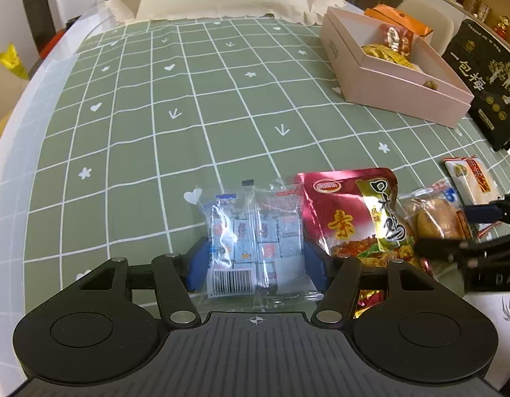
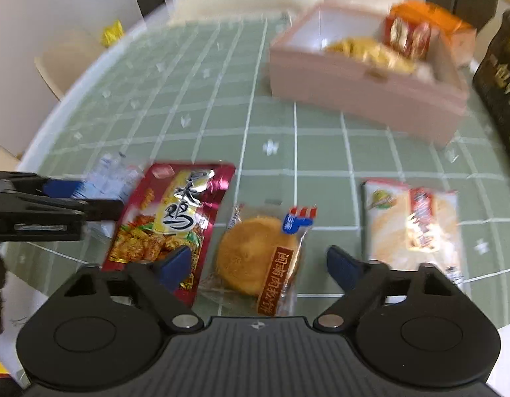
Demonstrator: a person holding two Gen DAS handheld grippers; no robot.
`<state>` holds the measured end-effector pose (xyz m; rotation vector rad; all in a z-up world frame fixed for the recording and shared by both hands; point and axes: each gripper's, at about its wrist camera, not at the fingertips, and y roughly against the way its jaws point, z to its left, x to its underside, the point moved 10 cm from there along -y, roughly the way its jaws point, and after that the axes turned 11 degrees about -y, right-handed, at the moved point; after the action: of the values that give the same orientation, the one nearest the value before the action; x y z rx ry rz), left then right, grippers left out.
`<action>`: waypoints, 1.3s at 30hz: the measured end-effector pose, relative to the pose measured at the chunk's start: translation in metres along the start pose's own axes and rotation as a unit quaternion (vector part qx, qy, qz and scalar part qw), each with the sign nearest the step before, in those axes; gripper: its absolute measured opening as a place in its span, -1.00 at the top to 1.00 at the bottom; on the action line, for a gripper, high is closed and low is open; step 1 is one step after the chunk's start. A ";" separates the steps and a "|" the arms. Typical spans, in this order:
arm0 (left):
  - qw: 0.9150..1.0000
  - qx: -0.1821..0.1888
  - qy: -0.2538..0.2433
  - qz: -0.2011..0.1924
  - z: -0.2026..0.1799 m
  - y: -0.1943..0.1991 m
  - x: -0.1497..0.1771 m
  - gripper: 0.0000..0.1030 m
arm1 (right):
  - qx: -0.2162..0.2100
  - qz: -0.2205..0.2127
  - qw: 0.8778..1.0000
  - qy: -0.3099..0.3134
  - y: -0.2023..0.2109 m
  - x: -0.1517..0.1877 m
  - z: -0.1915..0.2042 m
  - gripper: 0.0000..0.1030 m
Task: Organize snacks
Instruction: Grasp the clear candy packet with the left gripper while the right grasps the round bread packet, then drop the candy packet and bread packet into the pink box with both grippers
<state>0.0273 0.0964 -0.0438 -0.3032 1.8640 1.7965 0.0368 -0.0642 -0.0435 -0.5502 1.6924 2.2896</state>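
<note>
Two grippers, two snacks: you work the row at the table's near edge.

Your left gripper [image 1: 255, 261] clamps the clear candy bag [image 1: 255, 241] by both sides; your right gripper [image 2: 259, 261], fingers spread and touching nothing, straddles the wrapped round cake [image 2: 259, 258], apparently lined up to pick it. Between them lies the red pouch [image 2: 170, 221]; the pink box [image 2: 364, 89], already part-filled, waits well apart on the green checked cloth [image 1: 155, 115].

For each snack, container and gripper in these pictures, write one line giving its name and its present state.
Left hand-held gripper: shut on clear candy bag.
Clear candy bag: gripped, sealed.
Right hand-held gripper: open over wrapped round cake.
Wrapped round cake: flat, sealed.
Red pouch: flat, sealed.
Pink box: open, partly filled.
</note>
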 end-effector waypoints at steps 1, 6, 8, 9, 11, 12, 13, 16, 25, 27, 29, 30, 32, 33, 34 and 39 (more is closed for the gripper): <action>1.000 -0.001 0.000 0.000 -0.001 0.000 0.000 -0.29 | 0.002 -0.008 1.000 0.005 0.002 -0.001 0.001 -0.10; 1.000 -0.011 -0.009 -0.002 -0.002 -0.002 0.000 -0.32 | -0.007 -0.022 0.999 0.033 0.028 -0.001 -0.001 -0.08; 1.000 -0.014 -0.012 -0.004 -0.003 -0.002 0.000 -0.32 | -0.008 -0.035 0.999 0.029 0.042 -0.001 -0.006 -0.08; 1.000 -0.015 -0.014 -0.005 -0.004 -0.002 0.000 -0.33 | -0.006 -0.040 0.999 0.024 0.047 -0.002 -0.010 -0.08; 1.000 -0.019 -0.015 -0.011 -0.004 -0.003 -0.001 -0.34 | -0.002 -0.049 0.999 0.011 0.058 -0.004 -0.020 -0.08; 1.000 -0.021 -0.015 -0.015 -0.004 -0.004 -0.002 -0.34 | 0.001 -0.054 0.999 0.004 0.061 -0.006 -0.025 -0.08; 0.999 -0.022 -0.016 -0.018 -0.003 -0.004 -0.002 -0.35 | 0.006 -0.058 0.998 -0.002 0.064 -0.007 -0.030 -0.08; 0.999 -0.024 -0.025 -0.019 -0.004 -0.003 -0.001 -0.28 | 0.021 -0.062 0.998 -0.020 0.067 -0.007 -0.044 -0.08; 0.992 0.061 -0.008 -0.106 -0.030 0.070 -0.043 -0.25 | 0.051 -0.073 0.995 -0.037 0.077 0.002 -0.069 -0.08; 0.984 0.097 -0.013 -0.149 -0.043 0.091 -0.078 -0.25 | 0.054 -0.085 0.994 -0.034 0.084 0.001 -0.070 -0.08; 0.974 0.120 -0.030 -0.189 -0.059 0.103 -0.121 -0.26 | 0.057 -0.097 0.993 -0.027 0.092 -0.003 -0.069 -0.08; 0.969 0.128 -0.034 -0.207 -0.064 0.104 -0.143 -0.26 | 0.059 -0.105 0.992 -0.025 0.095 -0.007 -0.069 -0.08; 0.962 0.139 -0.037 -0.231 -0.077 0.098 -0.184 -0.26 | 0.064 -0.118 0.991 -0.024 0.103 -0.014 -0.069 -0.08; 0.960 0.147 -0.036 -0.236 -0.083 0.091 -0.201 -0.27 | 0.067 -0.126 0.989 -0.025 0.107 -0.018 -0.069 -0.08; 0.959 0.161 -0.033 -0.231 -0.089 0.078 -0.220 -0.27 | 0.068 -0.132 0.989 -0.025 0.111 -0.020 -0.069 -0.08; 0.965 0.165 0.034 -0.200 -0.088 0.014 -0.268 -0.16 | 0.081 -0.137 0.987 -0.026 0.117 -0.025 -0.074 -0.08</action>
<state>0.2249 -0.0406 0.1033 -0.5751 1.9430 1.2017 0.0230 -0.1688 0.0491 -0.6384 1.6441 1.9399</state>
